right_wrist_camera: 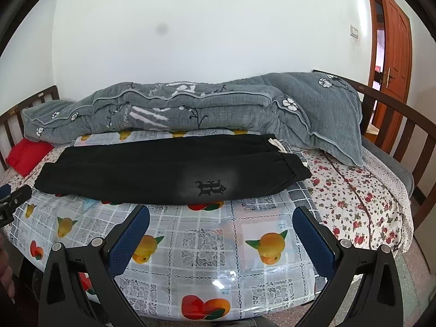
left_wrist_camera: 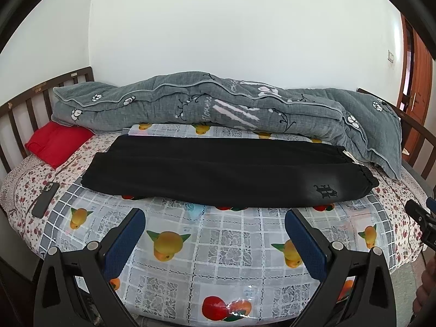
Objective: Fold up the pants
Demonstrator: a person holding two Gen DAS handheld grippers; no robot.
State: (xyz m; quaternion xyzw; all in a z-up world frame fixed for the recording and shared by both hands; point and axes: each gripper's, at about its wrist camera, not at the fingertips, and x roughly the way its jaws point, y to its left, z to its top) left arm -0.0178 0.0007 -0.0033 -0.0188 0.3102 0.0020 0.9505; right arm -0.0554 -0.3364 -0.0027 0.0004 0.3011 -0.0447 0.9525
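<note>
Black pants (left_wrist_camera: 218, 171) lie flat across the bed, folded lengthwise leg on leg, waistband with a white drawstring at the right, cuffs at the left. They also show in the right wrist view (right_wrist_camera: 163, 174), with an embroidered logo (right_wrist_camera: 211, 187) near the waist. My left gripper (left_wrist_camera: 215, 218) is open and empty, held back from the pants' near edge. My right gripper (right_wrist_camera: 222, 215) is open and empty, also short of the near edge, below the logo.
A fruit-print plastic cloth (left_wrist_camera: 218, 245) covers the floral mattress. A grey quilt (left_wrist_camera: 218, 109) lies along the wall behind the pants. A red cloth (left_wrist_camera: 58, 143) and a phone (left_wrist_camera: 45, 200) lie at the left. Wooden rails (right_wrist_camera: 395, 114) bound the bed's ends.
</note>
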